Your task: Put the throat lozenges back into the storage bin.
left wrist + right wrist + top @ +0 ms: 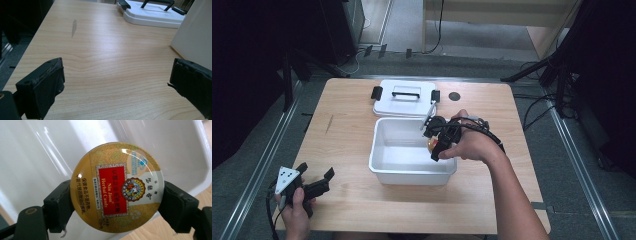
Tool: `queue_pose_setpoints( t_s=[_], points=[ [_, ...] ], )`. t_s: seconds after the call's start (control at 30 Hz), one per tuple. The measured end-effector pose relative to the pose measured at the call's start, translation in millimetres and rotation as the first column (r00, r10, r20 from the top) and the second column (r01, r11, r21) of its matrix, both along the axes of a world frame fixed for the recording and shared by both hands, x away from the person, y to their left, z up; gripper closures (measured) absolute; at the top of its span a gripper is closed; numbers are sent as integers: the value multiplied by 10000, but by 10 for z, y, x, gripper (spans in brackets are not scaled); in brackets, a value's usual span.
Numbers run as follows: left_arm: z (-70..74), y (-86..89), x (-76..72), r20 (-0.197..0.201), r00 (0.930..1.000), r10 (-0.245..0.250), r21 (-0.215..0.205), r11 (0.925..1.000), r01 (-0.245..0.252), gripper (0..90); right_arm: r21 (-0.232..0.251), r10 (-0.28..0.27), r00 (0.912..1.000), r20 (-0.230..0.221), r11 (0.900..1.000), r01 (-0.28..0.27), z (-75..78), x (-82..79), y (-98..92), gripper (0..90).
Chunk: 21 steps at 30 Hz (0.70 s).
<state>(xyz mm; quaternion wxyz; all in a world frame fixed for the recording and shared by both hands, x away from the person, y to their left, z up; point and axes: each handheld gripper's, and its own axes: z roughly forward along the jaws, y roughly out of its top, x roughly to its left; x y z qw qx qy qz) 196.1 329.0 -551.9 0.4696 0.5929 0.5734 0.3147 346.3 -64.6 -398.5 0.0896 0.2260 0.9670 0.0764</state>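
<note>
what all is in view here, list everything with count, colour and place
candy tin: 1, gold with red label, clamped in the right hand-held gripper over the bin
bin: 1, white, open, table centre
lid: 1, white with black handle and clips, flat behind the bin
table: 1, light wood
right hand-held gripper: 1, black, shut on the tin, over the bin's right side
left hand-held gripper: 1, black, open, at the near left corner of the table

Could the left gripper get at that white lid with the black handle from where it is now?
Probably yes: the left gripper is open and holds nothing, and bare table runs between it and the lid, left of the white bin.
</note>
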Motion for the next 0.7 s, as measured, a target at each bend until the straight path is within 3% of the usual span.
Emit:
queue_pose_setpoints(
  t_s=[0.3, 0.5, 0.7],
  points=[
    [0, -1, 2, -16, 10000, -12, 13, 10000, 12, 0, -243, 586, 9983, 9, 9980, -586, -202, 4, -19, 205],
    [0, -2, 1, -19, 10000, -15, 33, 10000, 15, 0, -815, 1228, 9922, 232, 9894, -1205, -299, -36, 26, 204],
    [0, 0, 1, -12, 10000, -12, 17, 10000, 12, 0, -1204, 1439, 9896, 11, 9824, -1427, -384, -45, 66, 203]
  ],
)
